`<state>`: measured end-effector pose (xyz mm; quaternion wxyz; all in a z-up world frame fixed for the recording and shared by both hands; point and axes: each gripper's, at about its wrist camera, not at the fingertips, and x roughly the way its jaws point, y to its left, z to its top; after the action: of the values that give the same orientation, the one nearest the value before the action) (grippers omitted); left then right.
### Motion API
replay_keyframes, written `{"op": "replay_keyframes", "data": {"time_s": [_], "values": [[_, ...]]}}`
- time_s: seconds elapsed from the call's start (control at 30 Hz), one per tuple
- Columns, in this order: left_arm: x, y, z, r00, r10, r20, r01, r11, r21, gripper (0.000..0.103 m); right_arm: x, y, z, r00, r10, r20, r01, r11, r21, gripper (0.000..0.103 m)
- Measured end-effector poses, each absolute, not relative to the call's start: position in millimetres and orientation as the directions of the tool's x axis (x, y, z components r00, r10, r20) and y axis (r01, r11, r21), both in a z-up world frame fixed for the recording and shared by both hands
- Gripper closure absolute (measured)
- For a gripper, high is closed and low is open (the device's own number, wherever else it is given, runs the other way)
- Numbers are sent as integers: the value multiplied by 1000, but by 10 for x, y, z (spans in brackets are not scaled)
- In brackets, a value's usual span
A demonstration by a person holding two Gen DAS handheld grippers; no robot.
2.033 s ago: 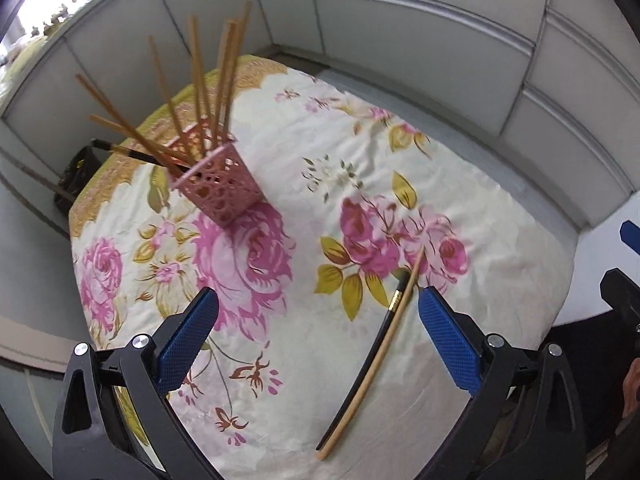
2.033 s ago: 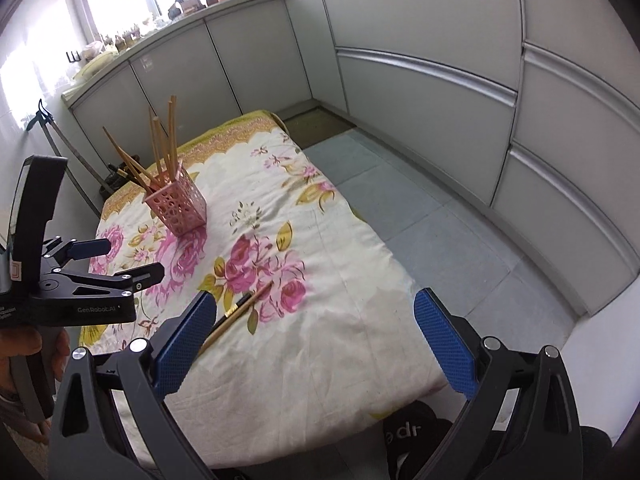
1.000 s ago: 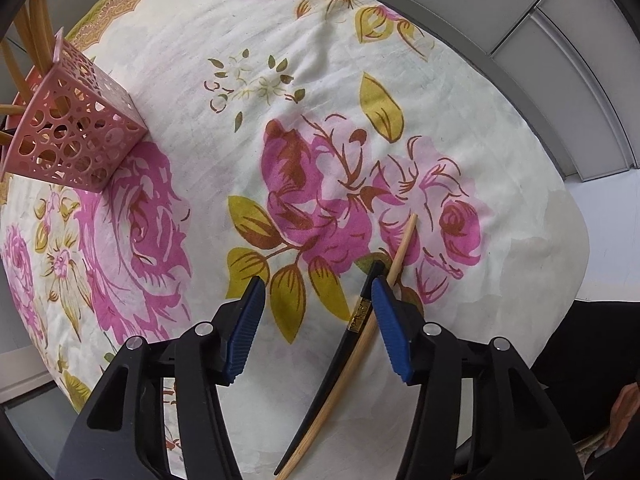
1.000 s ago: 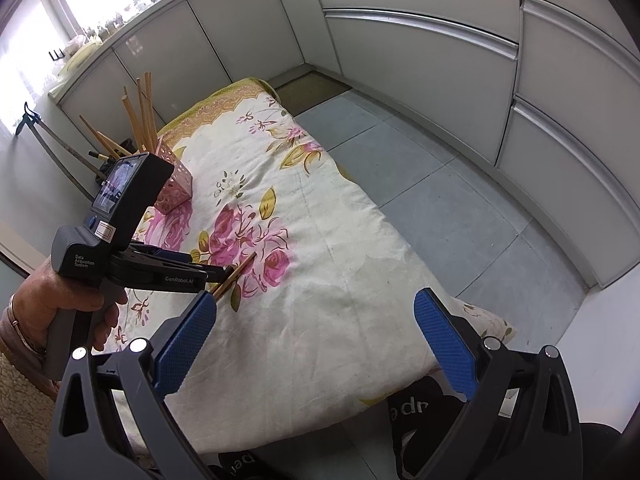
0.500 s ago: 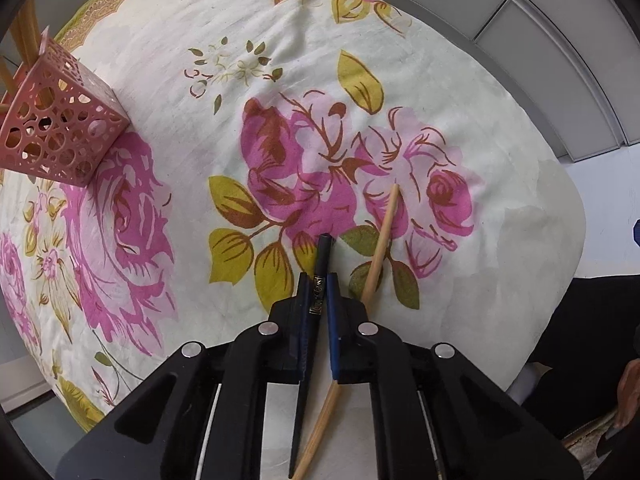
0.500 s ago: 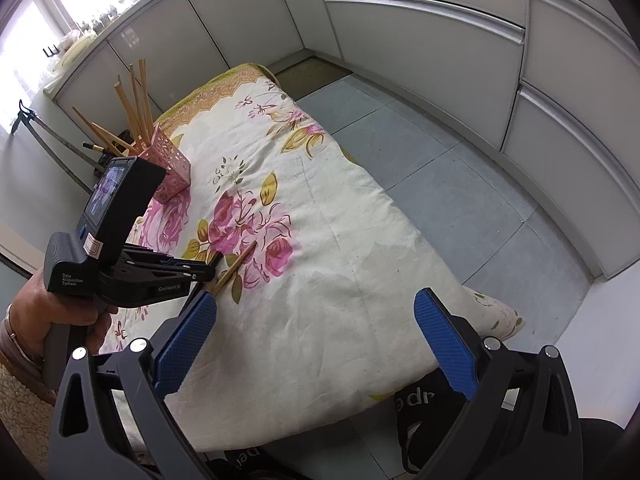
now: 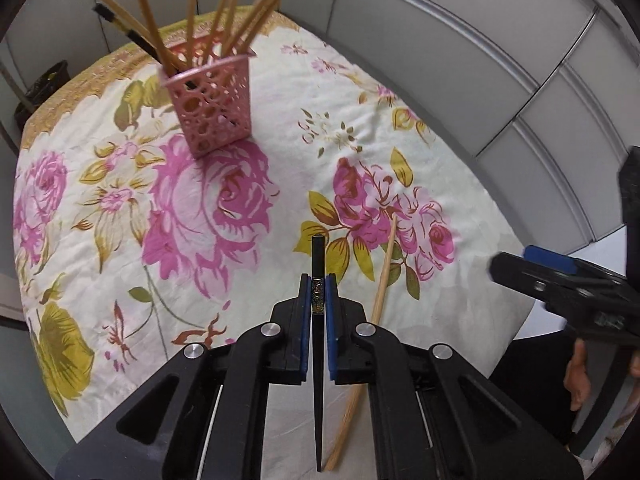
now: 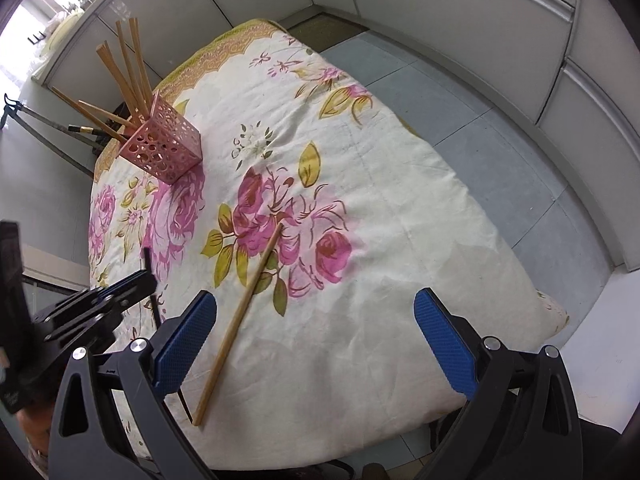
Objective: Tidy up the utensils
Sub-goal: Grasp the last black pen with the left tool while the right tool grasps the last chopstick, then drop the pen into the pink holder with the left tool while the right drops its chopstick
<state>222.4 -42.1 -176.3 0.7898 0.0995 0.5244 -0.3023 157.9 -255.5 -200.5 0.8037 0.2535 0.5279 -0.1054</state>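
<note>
Chopsticks are the matter here: the black chopstick (image 7: 318, 312) is now sitting pinched between the blue pads of the left gripper (image 7: 319, 292), whose jaws have just been closing from a wide gap around it and are now pressing on its shaft. A second ago it was lying on the flowered cloth (image 7: 200, 200) beside its wooden partner; now it is hanging clear of the cloth, its blunt end poking out past the pads and its thin tip pointing back under the gripper body. The wooden chopstick (image 8: 240, 312) is lying alone on the cloth near the front edge, slanting across the pink rose print, where it lay before. The right gripper (image 8: 316, 340) is hovering over that edge with its jaws spread wide and nothing between them, the wooden chopstick passing just inside its left pad; it is sitting lower and closer to the cloth than a second ago. The pink holder (image 7: 210, 100) is standing upright toward the cloth's far edge, well apart from both grippers, with a bundle of wooden chopsticks (image 7: 236, 8) leaning out of it.
</note>
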Motion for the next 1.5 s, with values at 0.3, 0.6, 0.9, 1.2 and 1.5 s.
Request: {"op": "replay_keyframes", "data": {"time_s": [0.3, 0.6, 0.9, 1.2, 1.5], "values": [[2044, 5, -1021, 441, -447, -779, 556, 817, -154, 97, 2278, -2216, -2423, 194, 32, -980, 507, 852, 128, 44], [1927, 212, -825, 503, -463, -730, 545, 825, -148, 97, 2422, -2014, -2571, 171, -63, -983, 543, 839, 41, 51], [1815, 298, -477, 605, -499, -620, 510, 841, -178, 97, 2255, -1957, -2484, 336, -38, -941, 469, 873, 132, 98], [1820, 171, -192, 703, -505, -501, 469, 859, -208, 97, 1699, -2205, -1373, 673, -2, -740, 288, 922, 259, 98], [2238, -96, 202, 805, -436, -404, 410, 899, -154, 97, 1472, -2278, -506, 809, 55, -585, 155, 940, 303, 98]]}}
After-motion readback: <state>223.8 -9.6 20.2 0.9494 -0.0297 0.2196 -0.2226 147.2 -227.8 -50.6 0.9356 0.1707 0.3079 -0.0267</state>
